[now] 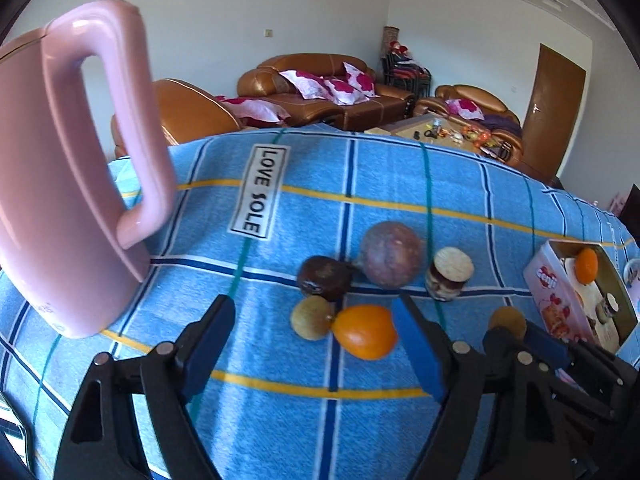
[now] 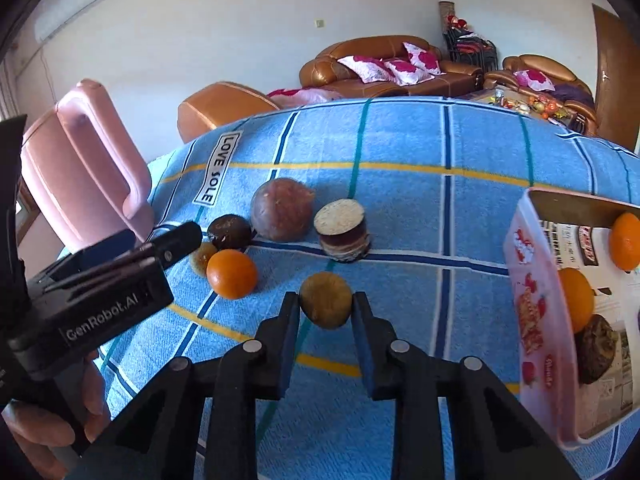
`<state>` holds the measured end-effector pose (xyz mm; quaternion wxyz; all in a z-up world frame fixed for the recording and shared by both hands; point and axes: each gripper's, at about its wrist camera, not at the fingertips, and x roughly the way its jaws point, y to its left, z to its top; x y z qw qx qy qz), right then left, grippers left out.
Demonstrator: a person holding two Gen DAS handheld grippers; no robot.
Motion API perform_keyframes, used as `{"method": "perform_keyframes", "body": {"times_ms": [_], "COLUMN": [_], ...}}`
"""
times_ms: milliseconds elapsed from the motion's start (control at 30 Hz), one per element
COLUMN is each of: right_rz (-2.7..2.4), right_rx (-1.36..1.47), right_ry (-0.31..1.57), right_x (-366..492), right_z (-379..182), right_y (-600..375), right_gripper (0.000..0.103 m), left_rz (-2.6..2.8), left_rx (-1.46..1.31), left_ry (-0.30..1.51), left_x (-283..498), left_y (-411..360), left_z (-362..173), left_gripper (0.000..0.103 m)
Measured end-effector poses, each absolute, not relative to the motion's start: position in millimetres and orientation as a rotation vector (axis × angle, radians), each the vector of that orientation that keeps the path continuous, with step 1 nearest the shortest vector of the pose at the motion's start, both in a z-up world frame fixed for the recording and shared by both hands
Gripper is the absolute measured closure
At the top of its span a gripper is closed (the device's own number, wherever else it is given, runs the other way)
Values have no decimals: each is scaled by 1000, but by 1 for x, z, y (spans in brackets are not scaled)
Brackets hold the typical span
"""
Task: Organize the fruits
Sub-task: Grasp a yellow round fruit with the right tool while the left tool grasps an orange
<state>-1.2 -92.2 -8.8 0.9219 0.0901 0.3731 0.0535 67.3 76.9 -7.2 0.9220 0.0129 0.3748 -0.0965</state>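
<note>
Right now your right gripper (image 2: 326, 312) is clamped on a small brown fruit (image 2: 326, 300) on the blue plaid cloth (image 2: 400, 200), left of the pink box (image 2: 536, 320) holding oranges. Your left gripper (image 1: 316, 332) stands open around an orange (image 1: 365, 332), beside a pink kettle (image 1: 60, 160); brown leather sofas (image 1: 320, 84) sit far behind.

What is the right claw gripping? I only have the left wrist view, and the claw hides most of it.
Observer: The right claw is shut on a round brown fruit, one pad on each side.
Operator: And the pink box, is there just one orange in it?
Observer: No. The pink box holds that orange, a second orange and a dark rough fruit.
</note>
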Motion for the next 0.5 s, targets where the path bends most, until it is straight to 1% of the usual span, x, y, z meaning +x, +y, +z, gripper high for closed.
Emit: {"method": "perform_keyframes", "body": {"times_ms": [67,133,167,200,433,467,500], "right_rz": [88,74,72,69,70,71,73], "right_rx": [193,202,211,218,232,232,232], "right_ry": [745,739,738,741,750,750,750], "right_x": [-6,-8,-6,-5,-3,-3,-3], "right_z": [-6,-5,-5,-5,-8,-8,-7], "right_y": [-101,-106,-110,-111,-110,-110,-110], "right_gripper": [75,74,74,74,74,74,74], "left_rz": [-222,-241,-251,-266,-299,-311,-315], "left_rx": [61,109,125,127,3,-15,-21], "left_ry": [761,760,773,805,901,896,901], "left_x": [61,59,60,62,79,80,82], "left_y": [64,51,45,41,50,51,50], "left_z": [-8,-12,-16,-20,-29,-28,-29], "left_gripper": [26,35,44,48,48,47,43]}}
